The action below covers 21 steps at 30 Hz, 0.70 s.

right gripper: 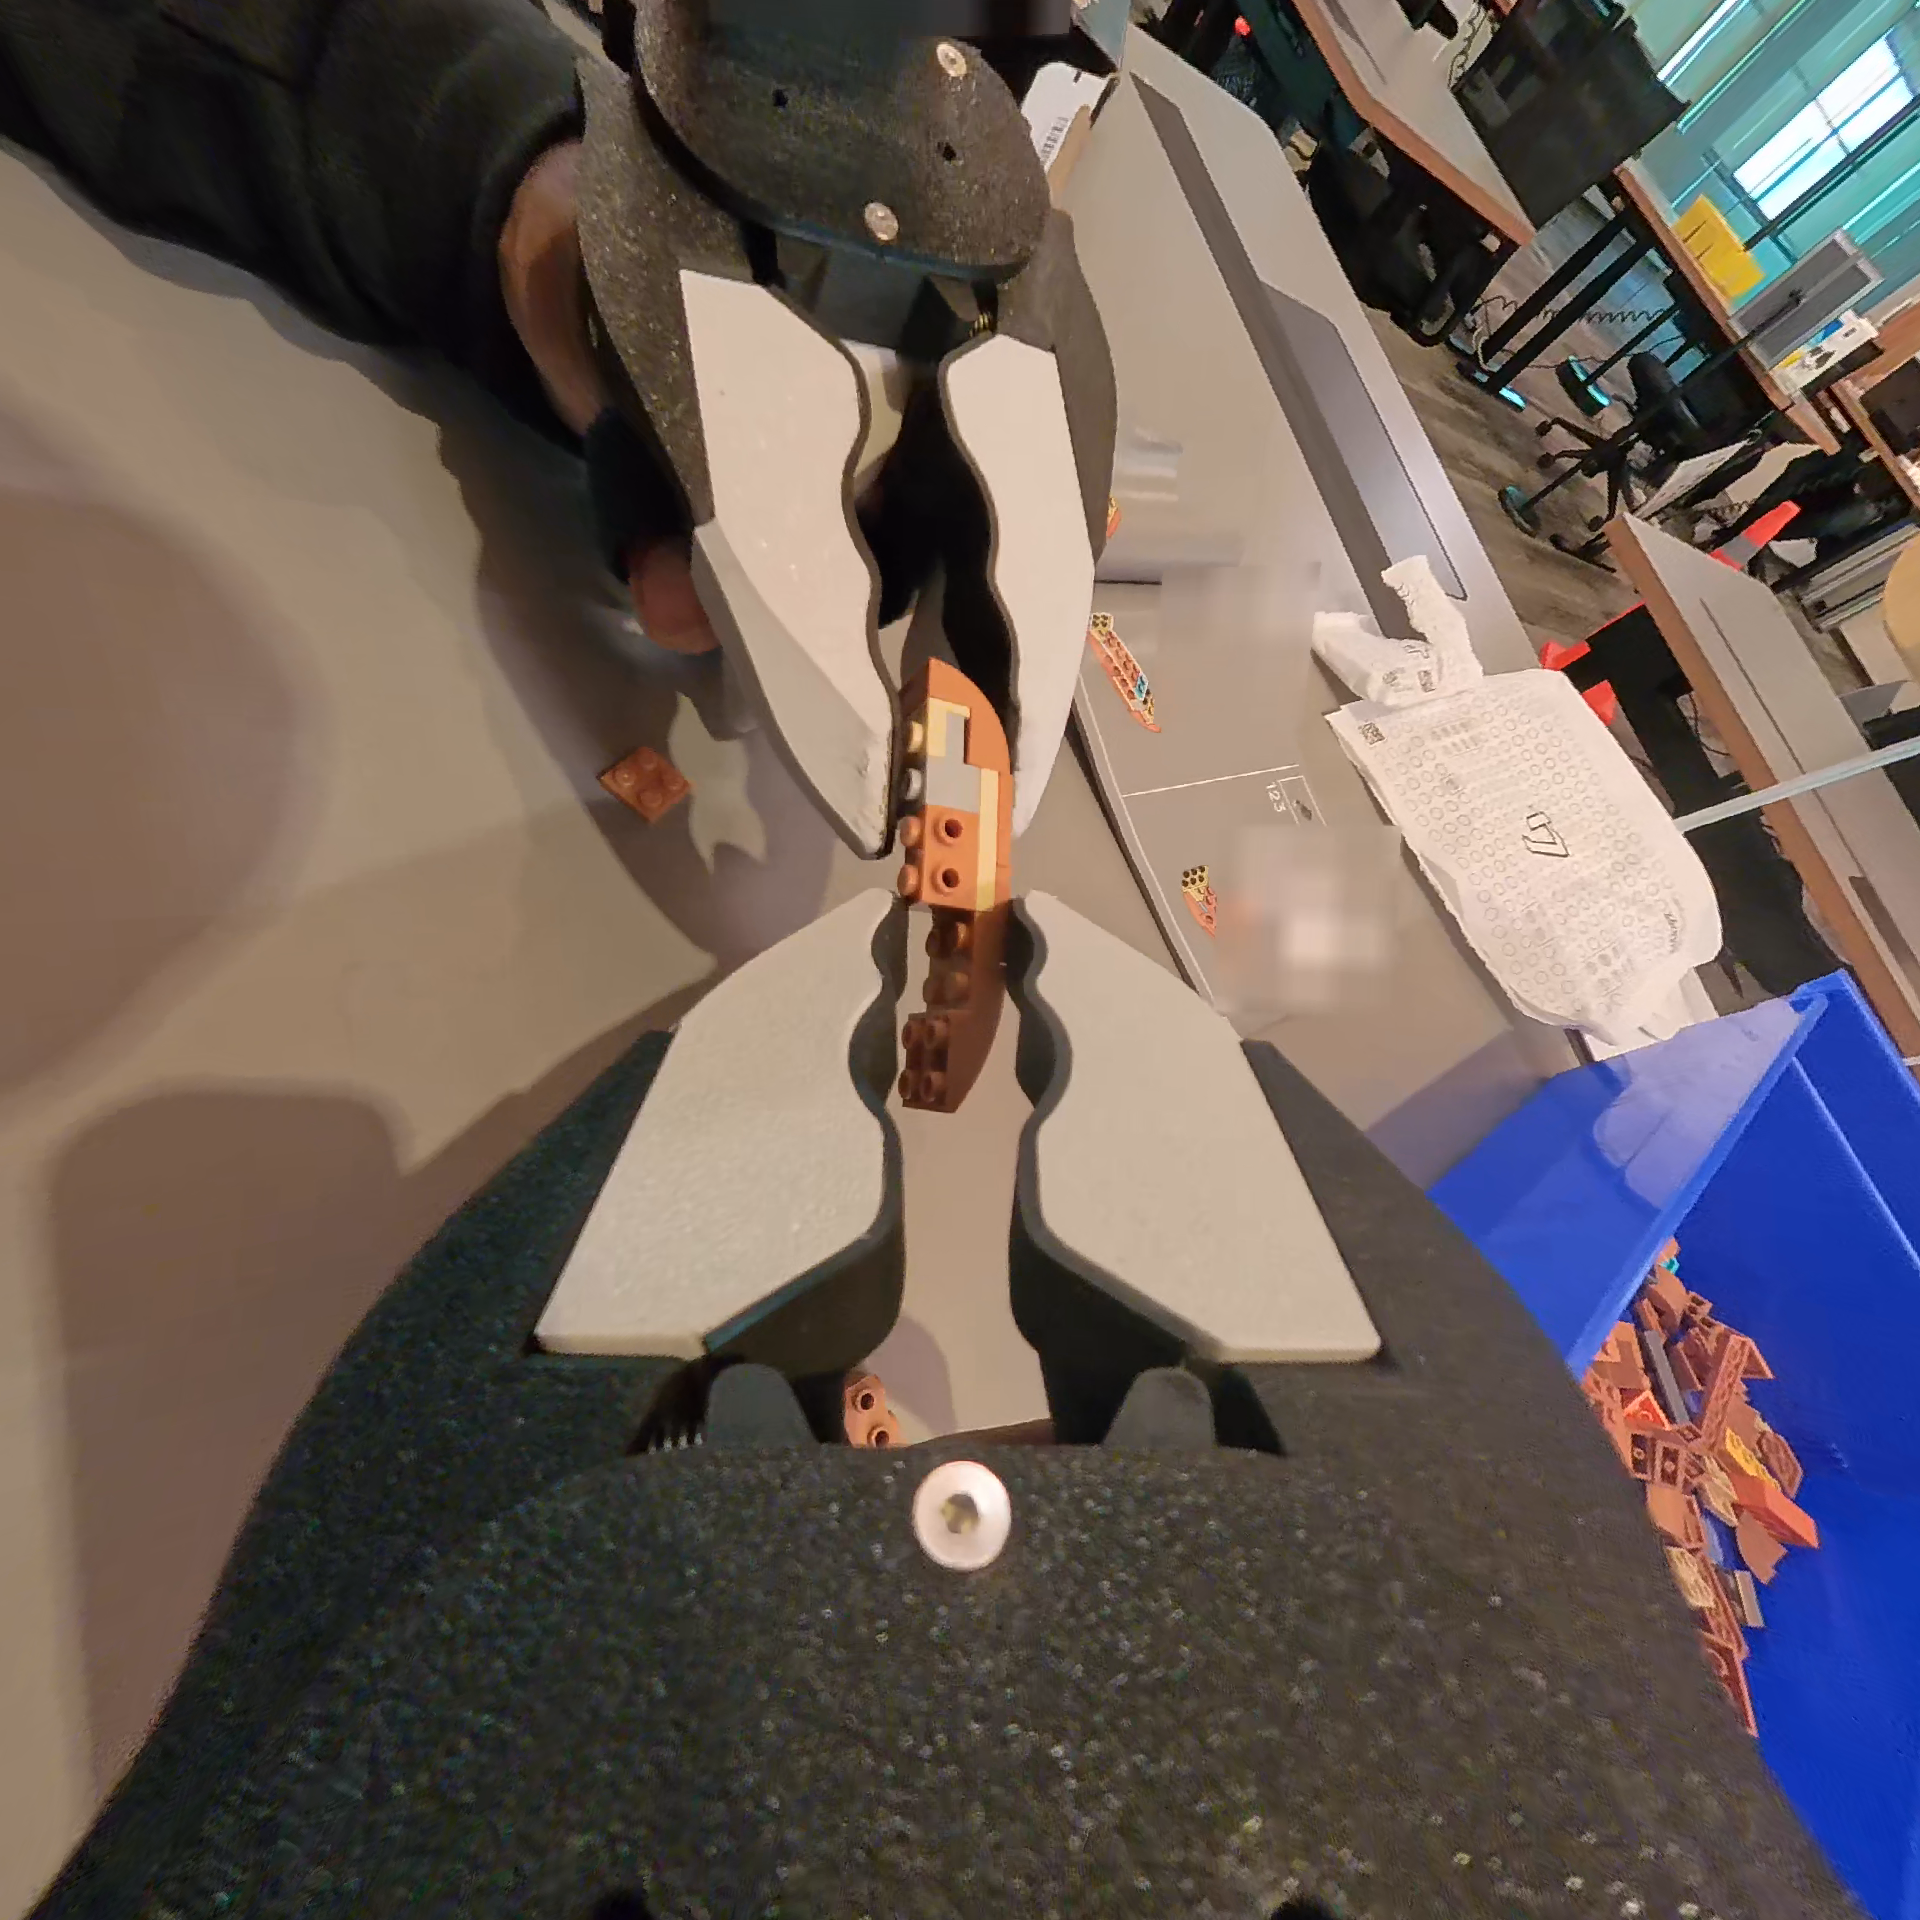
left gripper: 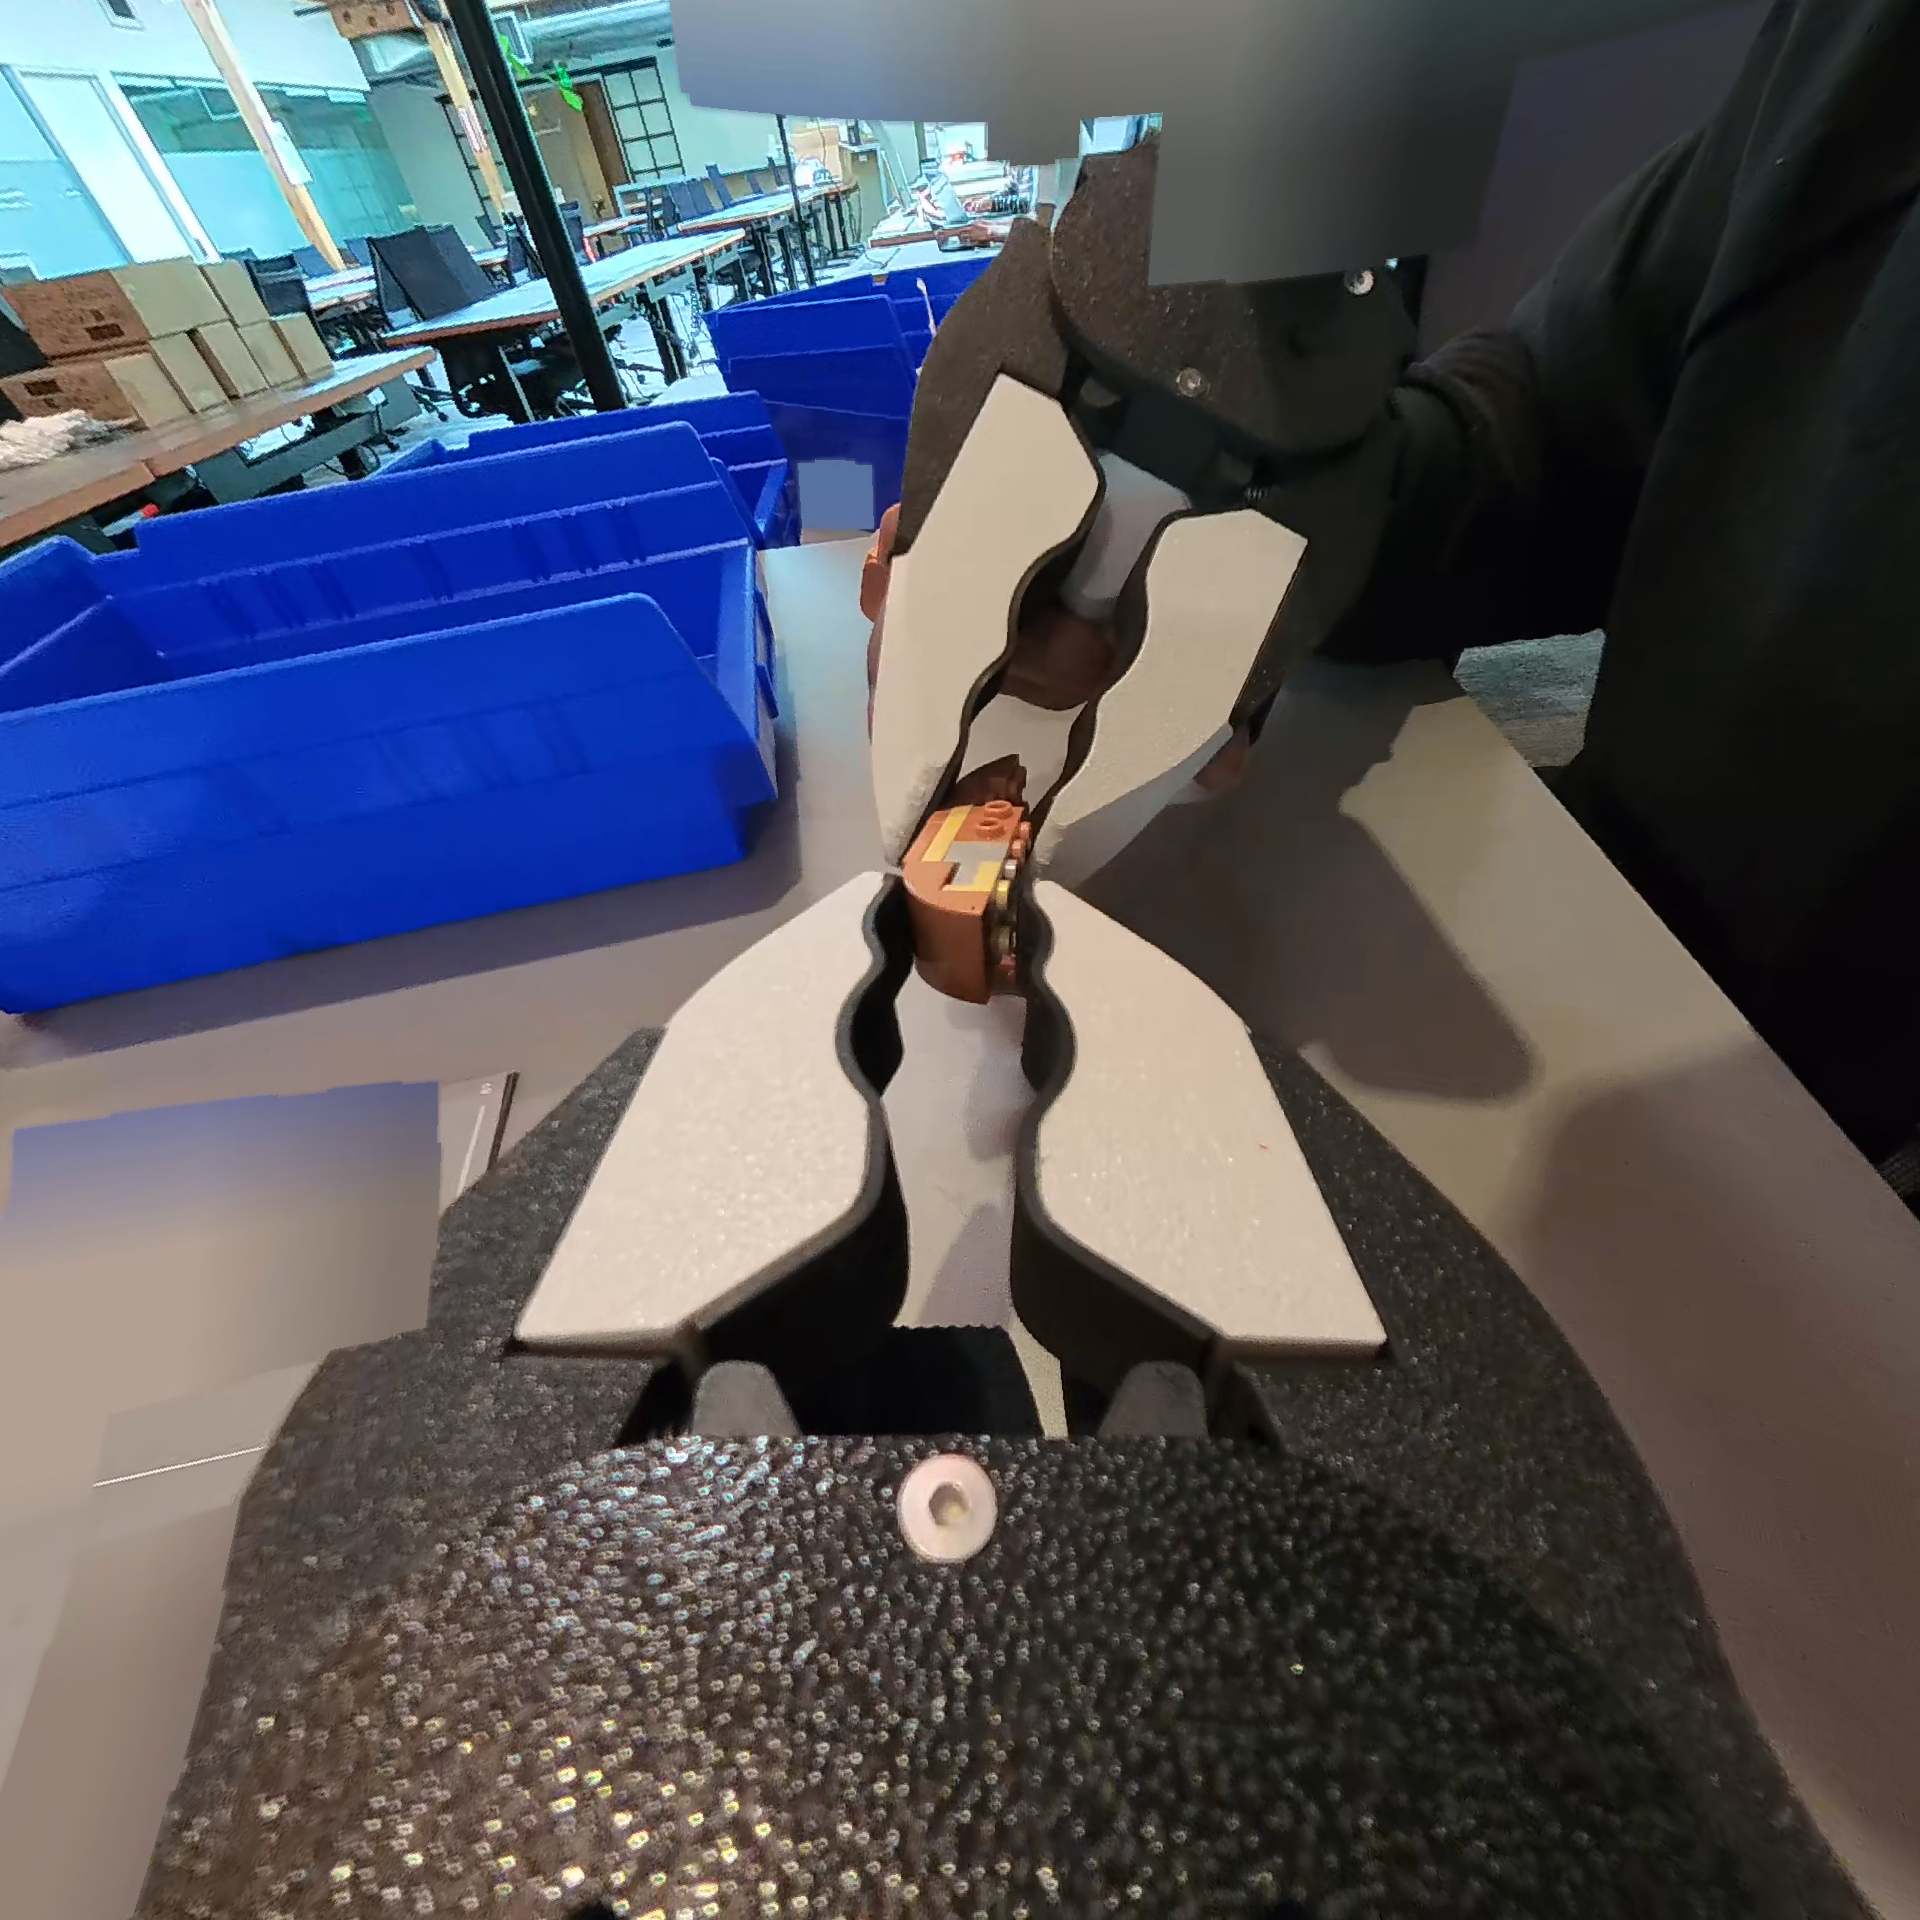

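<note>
A long brown brick build with tan and grey tiles hangs above the grey table, between two grippers that face each other tip to tip. My right gripper is shut on its darker near end. My left gripper comes in from the top of the right wrist view and is shut on the lighter, tiled end. In the left wrist view my left gripper grips the tiled end. The right gripper reaches down from above onto the dark far end. A hand in a black sleeve holds each gripper.
Several blue bins stand at the left. Another blue bin holds many brown bricks. A loose brown plate, an open instruction booklet and a crumpled white paper bag lie on the table. Both grippers' tips are close together, under 4 cm apart.
</note>
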### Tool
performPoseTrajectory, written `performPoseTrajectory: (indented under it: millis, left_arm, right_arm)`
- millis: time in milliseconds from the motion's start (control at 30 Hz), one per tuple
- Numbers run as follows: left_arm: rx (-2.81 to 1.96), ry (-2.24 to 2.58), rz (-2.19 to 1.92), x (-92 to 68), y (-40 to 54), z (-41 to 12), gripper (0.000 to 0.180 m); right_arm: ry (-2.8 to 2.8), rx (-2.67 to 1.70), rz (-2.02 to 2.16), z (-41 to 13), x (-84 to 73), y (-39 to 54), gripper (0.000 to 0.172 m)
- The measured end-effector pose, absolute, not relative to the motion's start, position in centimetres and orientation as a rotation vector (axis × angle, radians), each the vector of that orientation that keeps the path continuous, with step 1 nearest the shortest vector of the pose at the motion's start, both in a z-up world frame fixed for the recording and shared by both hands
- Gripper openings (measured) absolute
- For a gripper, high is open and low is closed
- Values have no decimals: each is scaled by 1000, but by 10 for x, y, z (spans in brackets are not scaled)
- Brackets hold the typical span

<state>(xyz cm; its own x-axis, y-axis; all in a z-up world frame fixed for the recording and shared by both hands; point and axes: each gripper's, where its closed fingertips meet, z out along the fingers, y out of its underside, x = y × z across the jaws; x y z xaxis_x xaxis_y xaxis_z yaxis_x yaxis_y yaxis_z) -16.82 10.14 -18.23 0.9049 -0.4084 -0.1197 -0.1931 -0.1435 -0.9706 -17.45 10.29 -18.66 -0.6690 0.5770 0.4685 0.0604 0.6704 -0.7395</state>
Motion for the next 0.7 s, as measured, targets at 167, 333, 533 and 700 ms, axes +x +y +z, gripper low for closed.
performPoseTrajectory:
  millis: [167,333,533,700]
  left_arm:
    - [-1672,524,-129,-165,101,-178,19]
    - [-1616,548,-75,-166,99,-173,19]
    - [-1597,566,-70,-163,99,-174,19]
    - [-1617,573,-49,-163,101,-177,20]
  right_arm:
    - [-2196,-469,1006,-186,-171,101,27]
    - [-2194,-476,1183,-177,-167,95,40]
    - [-2145,-455,1251,-170,-166,91,21]
    - [-2129,-422,1212,-170,-166,92,19]
